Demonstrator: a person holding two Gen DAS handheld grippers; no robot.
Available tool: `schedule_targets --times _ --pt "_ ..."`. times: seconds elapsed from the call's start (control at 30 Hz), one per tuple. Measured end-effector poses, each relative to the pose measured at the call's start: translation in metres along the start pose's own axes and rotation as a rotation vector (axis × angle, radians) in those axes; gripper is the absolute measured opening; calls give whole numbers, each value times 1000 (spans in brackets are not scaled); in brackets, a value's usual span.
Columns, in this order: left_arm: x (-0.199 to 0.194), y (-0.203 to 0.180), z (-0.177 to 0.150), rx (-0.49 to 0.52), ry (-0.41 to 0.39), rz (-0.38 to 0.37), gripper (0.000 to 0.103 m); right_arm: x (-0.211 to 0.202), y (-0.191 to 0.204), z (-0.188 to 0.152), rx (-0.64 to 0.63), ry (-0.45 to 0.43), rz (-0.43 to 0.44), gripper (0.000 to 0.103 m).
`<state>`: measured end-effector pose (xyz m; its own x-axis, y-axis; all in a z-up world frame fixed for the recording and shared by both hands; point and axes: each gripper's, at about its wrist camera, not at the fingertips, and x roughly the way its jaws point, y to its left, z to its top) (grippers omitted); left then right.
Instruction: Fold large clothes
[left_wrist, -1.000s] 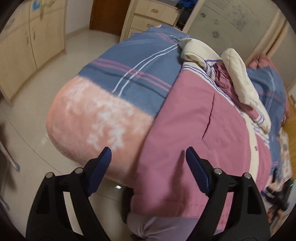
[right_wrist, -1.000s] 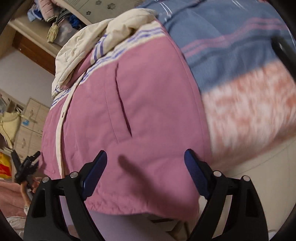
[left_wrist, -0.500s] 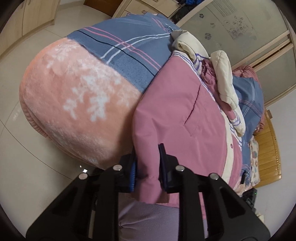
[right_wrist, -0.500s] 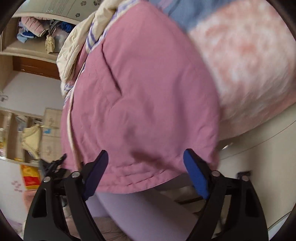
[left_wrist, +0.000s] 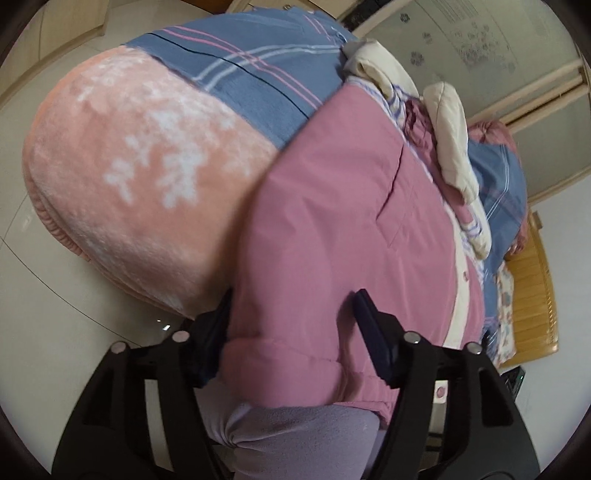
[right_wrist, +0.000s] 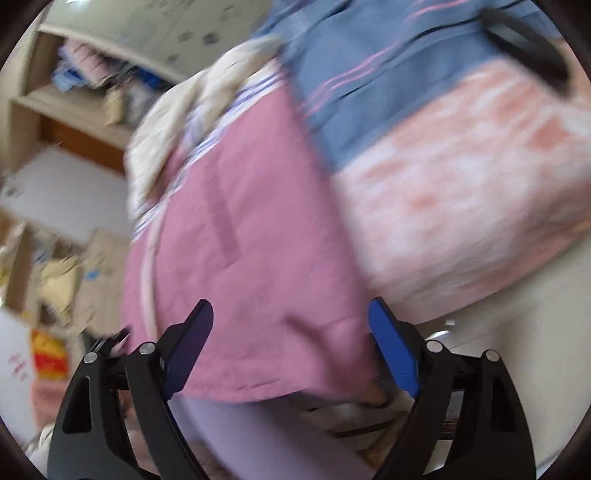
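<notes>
A large pink padded jacket (left_wrist: 343, 229) with a cream lining lies spread on the bed, its hem hanging toward me over the bed's near edge. My left gripper (left_wrist: 291, 332) is open, its jaws standing wide on either side of the jacket's lower left hem corner. In the right wrist view the jacket (right_wrist: 251, 258) is blurred by motion. My right gripper (right_wrist: 291, 347) is open, its blue pads apart just above the hem, holding nothing.
The bed carries a peach fleece blanket (left_wrist: 140, 177) and a blue plaid sheet (left_wrist: 251, 70). A lilac cloth (left_wrist: 295, 439) hangs below the jacket hem. Pale tiled floor (left_wrist: 44, 325) lies left. Shelves with clutter (right_wrist: 77, 96) stand at the left of the right wrist view.
My left gripper, shut on the jacket's hem corner half a second ago, has opened wide around it. My right gripper stays open and is swinging, blurring its view.
</notes>
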<state>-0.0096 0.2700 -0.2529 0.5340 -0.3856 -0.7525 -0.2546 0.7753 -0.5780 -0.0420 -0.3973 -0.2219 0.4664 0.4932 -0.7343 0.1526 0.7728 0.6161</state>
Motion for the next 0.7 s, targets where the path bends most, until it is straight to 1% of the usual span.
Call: schedule_targets --times 0.07,0.13,0.17,0.2,0.23,0.27,0.3,0.33,0.37,0.4,0.43,0.47,0.5,0.53,0.6,0.7 --pt "8 -6 -2 19 8 20 71 15 -8 -3 27 46 19 86" --pt "10 -8 -3 23 6 33 71 36 -16 -11 78 104 76 85" --pt "9 -9 -3 21 5 33 59 45 -16 -16 95 132 123 66" --pt "8 -9 -4 23 10 21 44 55 -10 -22 87 162 171 36" --pt "4 -10 -5 34 10 10 37 56 -3 -24 47 152 156 27" --pt "-1 -11 -6 42 8 -30 23 55 5 -25 1 144 148 17" --pt "-8 -12 -6 39 0 -81 18 52 15 -25 -30 153 197 12" --pt "-14 -13 -6 38 -6 -117 16 46 19 -23 -38 153 259 11" --pt "-19 -15 -5 41 -12 -157 14 35 27 -19 -53 128 342 10" --pt "-26 -18 -3 45 -23 -218 12 28 34 -15 -65 102 396 10" --pt "-30 -20 -1 45 -30 -260 11 15 42 -10 -76 58 475 10" --pt "-36 -24 2 44 -43 -328 10 4 50 -3 -78 13 550 10" --pt "-40 -27 7 40 -57 -394 10 -3 57 3 -78 -19 600 9" --pt "-43 -31 12 36 -69 -433 10 -13 65 15 -85 -51 644 9" --pt "-51 -39 29 27 -103 -519 10 -26 83 39 -126 -103 689 9" --pt "-62 -53 55 35 -147 -560 10 -35 116 85 -155 -174 744 9"
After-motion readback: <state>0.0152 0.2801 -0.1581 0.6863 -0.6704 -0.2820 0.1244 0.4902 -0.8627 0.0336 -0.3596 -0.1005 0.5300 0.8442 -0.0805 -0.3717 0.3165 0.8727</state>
